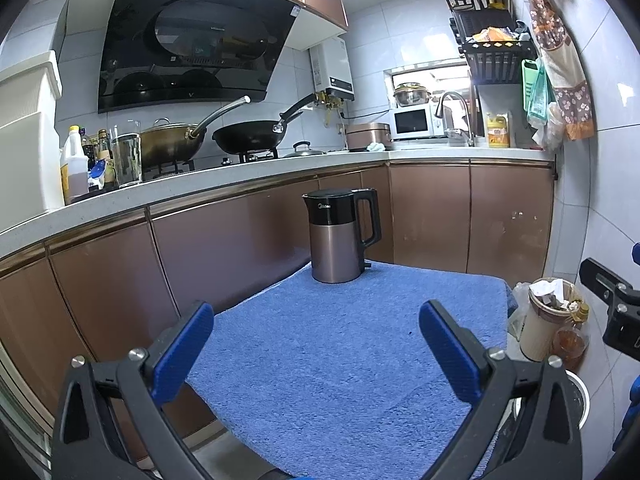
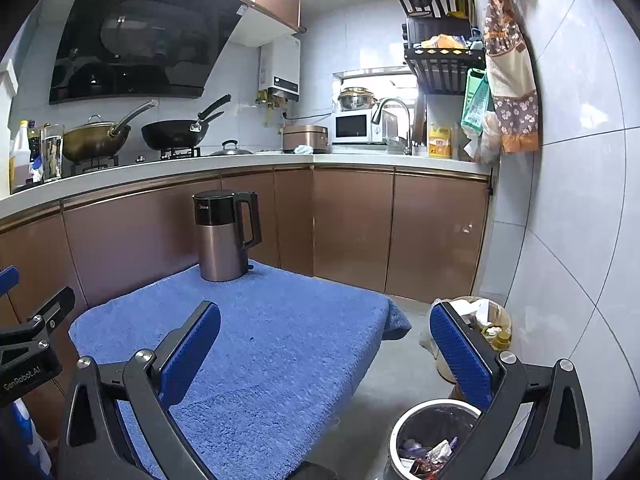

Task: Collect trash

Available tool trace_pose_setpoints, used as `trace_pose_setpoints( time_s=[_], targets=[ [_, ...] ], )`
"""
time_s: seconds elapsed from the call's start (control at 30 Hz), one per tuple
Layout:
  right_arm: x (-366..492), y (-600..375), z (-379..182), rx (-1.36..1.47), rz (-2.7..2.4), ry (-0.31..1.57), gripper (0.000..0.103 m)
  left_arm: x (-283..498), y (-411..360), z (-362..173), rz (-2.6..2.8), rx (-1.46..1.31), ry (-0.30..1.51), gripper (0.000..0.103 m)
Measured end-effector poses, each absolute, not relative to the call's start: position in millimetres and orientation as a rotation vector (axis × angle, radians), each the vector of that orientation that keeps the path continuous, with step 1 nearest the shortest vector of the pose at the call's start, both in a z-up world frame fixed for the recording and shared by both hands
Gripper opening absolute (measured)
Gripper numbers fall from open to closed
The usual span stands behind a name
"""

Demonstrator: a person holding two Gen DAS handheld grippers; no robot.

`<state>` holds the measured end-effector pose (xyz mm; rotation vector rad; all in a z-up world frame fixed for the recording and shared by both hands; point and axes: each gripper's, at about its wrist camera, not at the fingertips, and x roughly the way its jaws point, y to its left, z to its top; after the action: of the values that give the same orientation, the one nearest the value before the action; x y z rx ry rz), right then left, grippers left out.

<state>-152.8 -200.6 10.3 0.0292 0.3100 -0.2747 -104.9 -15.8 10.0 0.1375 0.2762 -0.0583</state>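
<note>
Hovering above a blue towel (image 1: 340,344) spread over a small table, the left gripper (image 1: 316,344) has its blue-padded fingers spread wide with nothing between them. The right gripper (image 2: 326,348) is likewise released and empty, its left finger over the towel's near right part and its right finger out past the towel's edge, above the floor.

An electric kettle (image 1: 340,236) with a black top and handle stands upright at the far edge of the towel, well apart from both grippers.

Near right on the floor, just beside the table, sits a round metal trash bin (image 2: 430,440) lined with a dark bag; crumpled wrappers (image 2: 430,454) lie inside it. Farther along the right wall stands a second, pale bin (image 1: 546,320) heaped with crumpled paper, with an amber bottle (image 1: 570,338) just beside it.

Beyond the table runs a white countertop (image 1: 256,174) over brown cabinets. Two woks (image 1: 244,138) sit on the stove at far left under a black range hood (image 1: 192,40), and a white microwave (image 1: 416,122) stands at far right near the faucet (image 1: 454,110).
</note>
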Motion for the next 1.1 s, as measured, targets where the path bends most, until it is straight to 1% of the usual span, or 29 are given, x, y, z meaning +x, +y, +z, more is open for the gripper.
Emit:
trace_pose_setpoints(
  time_s=[1.1],
  targets=[
    [-136.9,-202.5,-6.0,0.041,-0.289,0.358,0.103,-81.3,-5.8,-5.0,-0.014,0.178,0.353,0.103]
  ],
)
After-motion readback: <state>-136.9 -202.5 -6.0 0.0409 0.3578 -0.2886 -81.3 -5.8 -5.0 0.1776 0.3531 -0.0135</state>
